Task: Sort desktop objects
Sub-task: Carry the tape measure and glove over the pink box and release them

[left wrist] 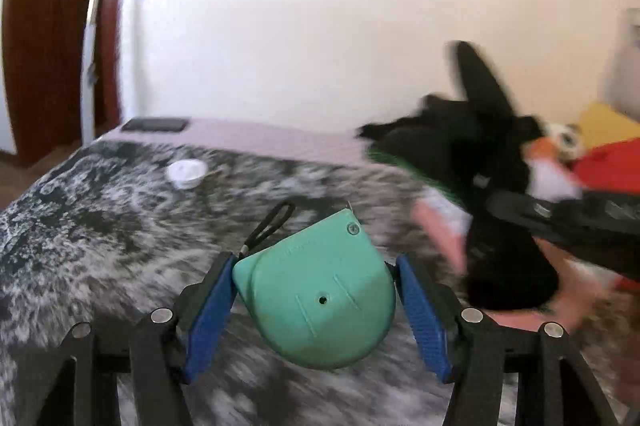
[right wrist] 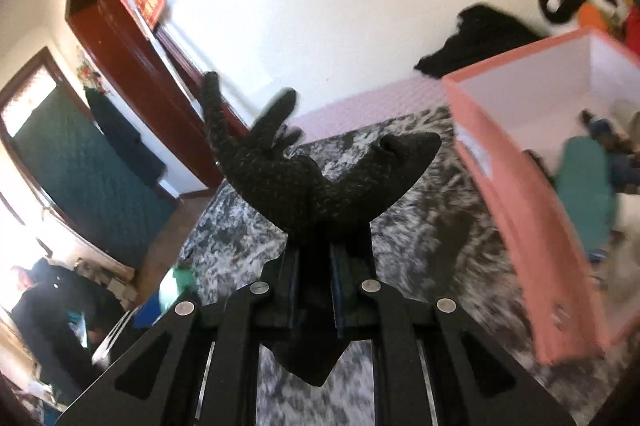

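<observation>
Left gripper (left wrist: 316,290): clamped on teal tape measure (left wrist: 316,300), blue pads (left wrist: 210,310) pressing both flanks, case lifted clear of grey mottled tabletop (left wrist: 100,226). Black wrist loop (left wrist: 270,224) trailing off far-left corner of case, just ahead of left pad. Small white cap (left wrist: 186,173) well ahead and to the left, not part of this carry. Advise: keep squeeze steady, since rounded case sits between pads on curved sides and could pivot; keep loop from snagging

Right gripper (right wrist: 314,266): clenched on black knitted glove (right wrist: 316,177), jaws nearly together on the fabric at the palm, glove fingers splayed up ahead, cuff hanging below the jaws. Pink box (right wrist: 516,209) ahead and to the right, open-topped, already holding teal and blue items. Judged step: carry both items to the box. Advise: clear near wall before lowering, bring limp glove fully over opening before letting go, stagger the two drops so grippers do not crowd each other. Heavy blur at right of left view; exact spacing between grippers not determinable
</observation>
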A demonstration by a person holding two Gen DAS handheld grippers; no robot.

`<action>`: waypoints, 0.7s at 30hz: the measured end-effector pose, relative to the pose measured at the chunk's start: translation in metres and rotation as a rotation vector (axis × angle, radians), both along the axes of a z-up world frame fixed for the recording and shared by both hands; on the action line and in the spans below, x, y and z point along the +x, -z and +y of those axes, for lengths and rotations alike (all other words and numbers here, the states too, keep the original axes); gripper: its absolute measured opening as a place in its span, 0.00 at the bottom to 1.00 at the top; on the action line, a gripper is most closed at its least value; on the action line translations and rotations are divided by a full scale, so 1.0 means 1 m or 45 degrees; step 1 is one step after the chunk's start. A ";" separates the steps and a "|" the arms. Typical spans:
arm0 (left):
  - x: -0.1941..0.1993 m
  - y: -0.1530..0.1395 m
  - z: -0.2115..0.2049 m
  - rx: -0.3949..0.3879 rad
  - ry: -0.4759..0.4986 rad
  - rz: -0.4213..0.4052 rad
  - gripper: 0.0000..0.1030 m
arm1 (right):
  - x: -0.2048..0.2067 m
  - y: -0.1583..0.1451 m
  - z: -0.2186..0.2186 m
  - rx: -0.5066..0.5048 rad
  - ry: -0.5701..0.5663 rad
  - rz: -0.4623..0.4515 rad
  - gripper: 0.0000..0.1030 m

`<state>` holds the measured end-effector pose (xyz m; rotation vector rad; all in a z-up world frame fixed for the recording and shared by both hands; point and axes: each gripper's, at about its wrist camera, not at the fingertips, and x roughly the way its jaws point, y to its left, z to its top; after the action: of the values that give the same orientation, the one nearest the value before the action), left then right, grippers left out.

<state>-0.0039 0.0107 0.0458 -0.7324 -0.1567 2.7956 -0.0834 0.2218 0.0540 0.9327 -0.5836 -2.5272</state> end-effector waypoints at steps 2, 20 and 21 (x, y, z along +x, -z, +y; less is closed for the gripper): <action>0.024 -0.007 0.021 0.005 0.052 0.022 0.66 | 0.034 -0.017 0.016 0.026 0.036 0.071 0.14; -0.109 -0.064 0.270 -0.156 0.442 -0.026 0.74 | 0.049 -0.120 0.233 0.314 0.695 0.365 0.30; -0.127 -0.051 0.280 -0.177 0.461 -0.093 0.87 | 0.030 -0.109 0.242 0.323 0.695 0.309 0.58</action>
<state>-0.1309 0.2908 0.0973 -0.8046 0.1459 2.4539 -0.0538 0.4639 0.1629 0.5808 -0.4995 -3.2046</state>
